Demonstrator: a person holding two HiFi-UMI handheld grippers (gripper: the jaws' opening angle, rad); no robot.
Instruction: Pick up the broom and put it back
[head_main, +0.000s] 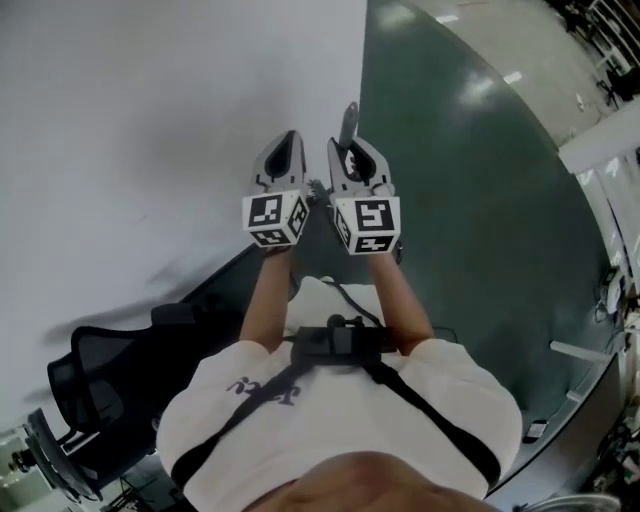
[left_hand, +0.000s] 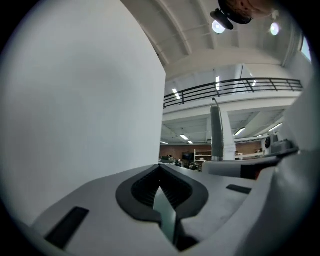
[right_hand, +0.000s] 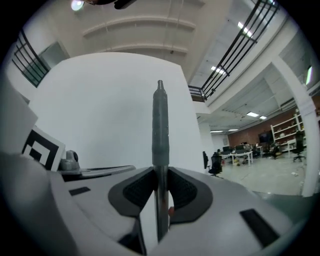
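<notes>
- The right gripper (right_hand: 160, 176) clamps the broom handle (right_hand: 160, 125), which stands upright.
- The left gripper (left_hand: 161, 174), just to its left, has its jaws together on nothing.
- A white wall (head_main: 150, 120) lies far and to the left.
- The step is probably the carry-back; next, the broom needs leaning in its place before release.

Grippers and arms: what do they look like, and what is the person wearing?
The left gripper and right gripper are light grey, tapered shells with black trim. Their pads are dark and ribbed. Each carries a white cube with black square markers. The arms are bare below a white short-sleeved shirt with dark print, crossed by black straps to a black box.
</notes>
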